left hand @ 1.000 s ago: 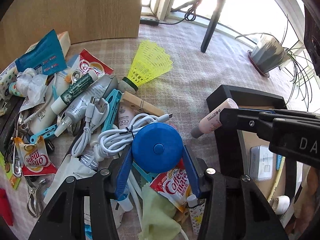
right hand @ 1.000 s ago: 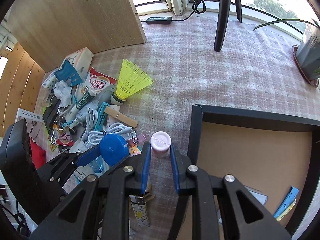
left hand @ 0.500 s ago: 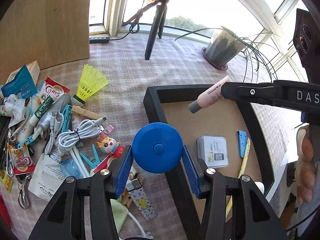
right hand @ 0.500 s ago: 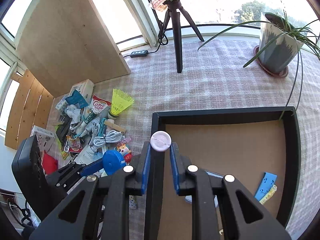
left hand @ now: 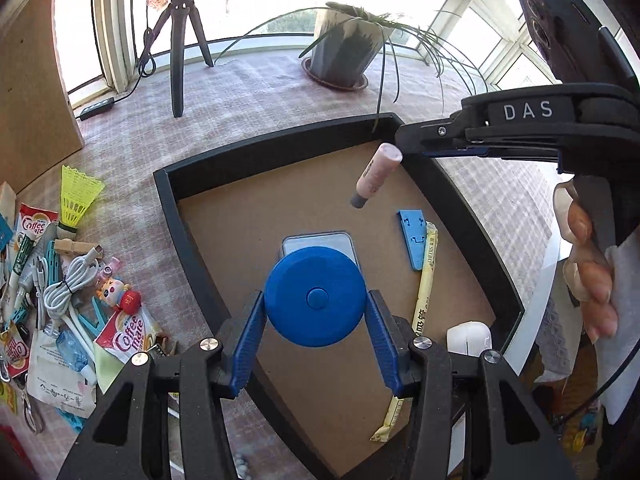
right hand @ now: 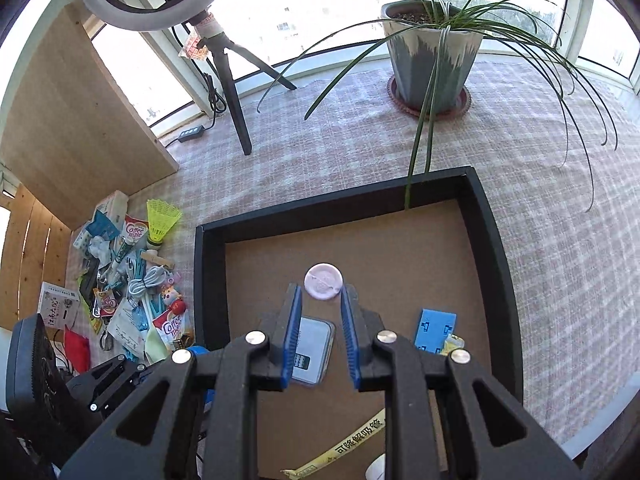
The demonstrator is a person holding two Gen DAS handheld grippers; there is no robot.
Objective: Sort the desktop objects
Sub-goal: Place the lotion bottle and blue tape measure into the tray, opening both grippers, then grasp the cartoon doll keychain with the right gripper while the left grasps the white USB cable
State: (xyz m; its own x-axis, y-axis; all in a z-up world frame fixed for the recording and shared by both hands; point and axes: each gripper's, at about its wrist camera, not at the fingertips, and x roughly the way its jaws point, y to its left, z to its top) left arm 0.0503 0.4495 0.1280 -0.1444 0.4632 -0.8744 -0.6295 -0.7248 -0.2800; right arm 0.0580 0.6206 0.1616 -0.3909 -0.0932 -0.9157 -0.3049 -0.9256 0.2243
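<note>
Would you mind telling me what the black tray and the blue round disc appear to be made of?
The black tray: probably cardboard or fibreboard, with matte black walls and a raw brown, non-reflective floor. The blue round disc, clamped in the left gripper: likely moulded plastic, given its uniform colour, smooth satin surface and central button.

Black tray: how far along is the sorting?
Done: the black tray already holds a blue clip, a straw packet and a small tin. In hand: the left tool grips a blue tape measure; the right tool has just been opening, releasing the pink tube. Left: the clutter pile.
</note>
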